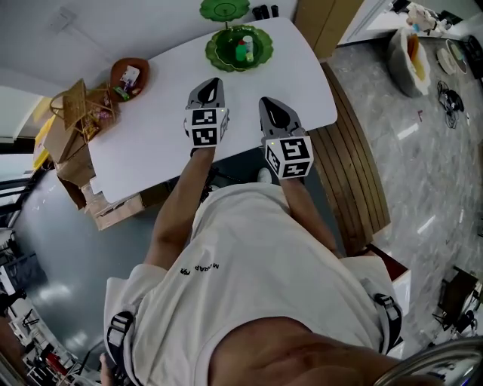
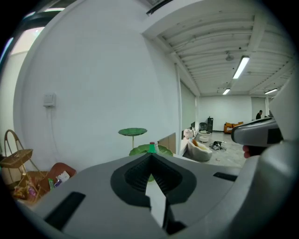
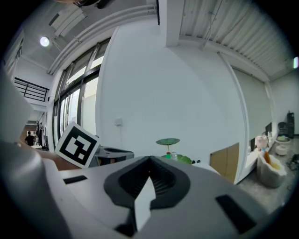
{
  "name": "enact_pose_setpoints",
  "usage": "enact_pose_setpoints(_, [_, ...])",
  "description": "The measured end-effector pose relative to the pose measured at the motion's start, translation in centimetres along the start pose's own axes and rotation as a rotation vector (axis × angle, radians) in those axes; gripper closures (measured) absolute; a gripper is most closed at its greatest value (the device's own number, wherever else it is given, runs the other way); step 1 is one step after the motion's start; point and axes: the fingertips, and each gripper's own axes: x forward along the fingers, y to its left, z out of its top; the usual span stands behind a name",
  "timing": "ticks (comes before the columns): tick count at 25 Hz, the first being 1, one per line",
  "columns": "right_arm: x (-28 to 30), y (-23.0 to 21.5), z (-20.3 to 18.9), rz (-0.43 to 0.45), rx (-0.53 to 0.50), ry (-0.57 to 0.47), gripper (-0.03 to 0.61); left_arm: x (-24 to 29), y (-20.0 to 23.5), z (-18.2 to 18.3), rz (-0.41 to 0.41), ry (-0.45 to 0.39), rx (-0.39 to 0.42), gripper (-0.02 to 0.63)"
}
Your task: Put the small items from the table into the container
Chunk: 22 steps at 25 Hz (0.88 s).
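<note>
Person's white shirt [image 1: 264, 279], nearest the lens, filled the lower half of the head view, with both forearms stretched toward the near edge of the white table [image 1: 151, 128].

Left gripper [image 1: 213, 81]: over the table just inside the near edge, its marker cube on top. It was clenched, jaws fully together and nothing between them.

Right gripper [image 1: 266, 101]: just beside the left one, toward the table's right edge and slightly nearer the person. It was also clenched, jaws meeting at the tip with nothing held.

Green leaf-shaped dish [image 1: 260, 47]: near the far edge, ahead of both grippers and well apart from them. It held a small green bottle [image 1: 241, 51] and another small piece too small to identify.

Smaller green leaf plate [image 1: 224, 9]: at the far edge behind the dish; in the gripper views it stood raised on a thin stalk.

Brown bowl [image 1: 139, 69]: at the left edge, with a few small packets [image 1: 127, 78] inside.

Wicker basket [image 1: 75, 105]: just off the left edge beside the bowl, above cardboard boxes [image 1: 72, 162].

Dark small objects [image 1: 265, 11]: at the far edge, unclear.

Slatted wooden bench [image 1: 355, 173]: along the right edge.
</note>
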Motion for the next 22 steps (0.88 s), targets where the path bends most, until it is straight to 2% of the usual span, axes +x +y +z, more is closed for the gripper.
enact_pose_setpoints(16, [2.1,6.9,0.3,0.122,-0.034,-0.033,0.574,-8.8,3.6,-1.0,0.116,-0.067,-0.123,0.611])
enact_pose_setpoints(22, [3.1,9.5,0.0,0.182,-0.037,-0.028,0.575,-11.7,4.8,-1.4,0.164,-0.098,-0.135,0.611])
